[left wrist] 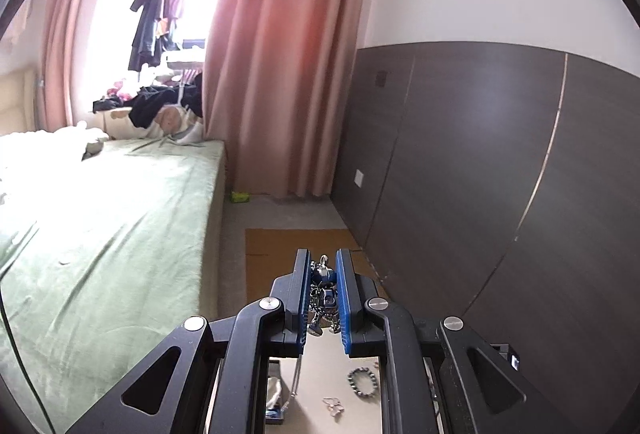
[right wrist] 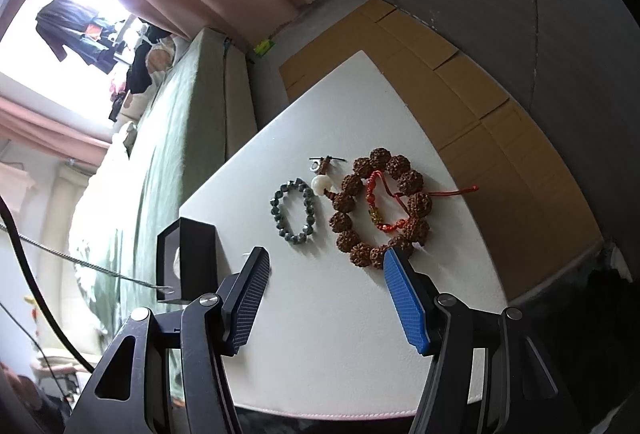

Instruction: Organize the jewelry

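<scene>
In the left wrist view my left gripper (left wrist: 323, 259) is raised above the table and shut on a silver chain necklace (left wrist: 322, 292) bunched with blue pieces between its pads. One strand dangles below it. The same chain (right wrist: 84, 265) crosses the left of the right wrist view, ending near a black box (right wrist: 186, 258). My right gripper (right wrist: 326, 255) hovers open over the white table (right wrist: 344, 334), holding nothing. Ahead of it lie a grey bead bracelet (right wrist: 294, 214), a white bead pendant (right wrist: 322, 182) and a brown seed bead bracelet (right wrist: 352, 246) with a red cord bracelet (right wrist: 384, 206) on it.
A bed with a green cover (left wrist: 100, 234) lies left of the table. Cardboard sheets (right wrist: 480, 106) cover the floor beyond it, below a dark panelled wall (left wrist: 480, 154) and pink curtains (left wrist: 280, 54). A small pinkish piece (left wrist: 334, 405) lies on the table near the grey bead bracelet (left wrist: 363, 382).
</scene>
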Demonstrator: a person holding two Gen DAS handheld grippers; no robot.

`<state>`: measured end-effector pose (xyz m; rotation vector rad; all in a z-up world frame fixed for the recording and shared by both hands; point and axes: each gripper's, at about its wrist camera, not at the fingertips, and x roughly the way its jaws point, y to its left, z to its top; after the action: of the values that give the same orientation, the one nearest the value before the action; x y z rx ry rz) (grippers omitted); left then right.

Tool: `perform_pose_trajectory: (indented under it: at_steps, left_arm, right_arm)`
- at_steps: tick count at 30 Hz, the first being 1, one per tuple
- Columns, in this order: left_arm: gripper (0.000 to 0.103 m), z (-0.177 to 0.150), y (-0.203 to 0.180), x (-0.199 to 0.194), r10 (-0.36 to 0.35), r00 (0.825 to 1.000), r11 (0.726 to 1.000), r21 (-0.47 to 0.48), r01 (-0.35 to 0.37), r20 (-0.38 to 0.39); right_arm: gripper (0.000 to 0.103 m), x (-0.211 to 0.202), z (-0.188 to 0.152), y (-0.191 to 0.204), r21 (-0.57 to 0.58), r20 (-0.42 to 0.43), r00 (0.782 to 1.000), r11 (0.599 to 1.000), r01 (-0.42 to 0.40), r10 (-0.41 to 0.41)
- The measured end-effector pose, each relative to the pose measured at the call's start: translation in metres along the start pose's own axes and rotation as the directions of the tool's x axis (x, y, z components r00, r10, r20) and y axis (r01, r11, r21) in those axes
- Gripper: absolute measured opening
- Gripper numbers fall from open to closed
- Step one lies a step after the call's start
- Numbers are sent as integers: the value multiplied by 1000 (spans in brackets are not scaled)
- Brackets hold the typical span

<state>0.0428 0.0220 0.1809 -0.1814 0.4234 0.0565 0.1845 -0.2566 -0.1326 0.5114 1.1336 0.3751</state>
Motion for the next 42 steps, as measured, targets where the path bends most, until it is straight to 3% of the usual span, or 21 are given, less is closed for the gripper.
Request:
perform_pose_trajectory:
  at_steps: [6,13,24,32,37,40,41,42]
  left_arm:
    - [13,-12,19,21,12,999,999,-33,-14,-35]
    - [13,-50,48,61,36,992,994,-95,-48,-122]
    - [13,-134,93,111,-25,968,957,-287,-50,-250]
    - [13,-155,120,133,-54,954,933,-355,-58,-296]
    - [13,-165,133,148,-93,939,919,-393,-47,-331]
    - [13,-172,141,153,-120,931,904,-426,-42,-345]
    - [15,-173,144,155,-135,927,898,-439,-35,-351]
    - [17,-174,148,156,-154,920,891,-454,-29,-360]
  right_arm:
    - [62,6,3,-5,16,-5,999,999,33,-32]
    - [62,13,3,-1,-6,-14,999,999,37,-37]
    - [62,53,-6,45,-110,-88,996,994,-2,-8]
    - [56,102,-23,90,-235,-177,983,972,-2,-41]
    - [55,130,-33,113,-326,-167,976,942,79,-139]
    - [55,140,-41,124,-393,-122,965,904,167,-231]
    - [52,143,-44,129,-420,-98,961,886,196,-259]
    - [42,145,-48,133,-451,-72,952,861,234,-297]
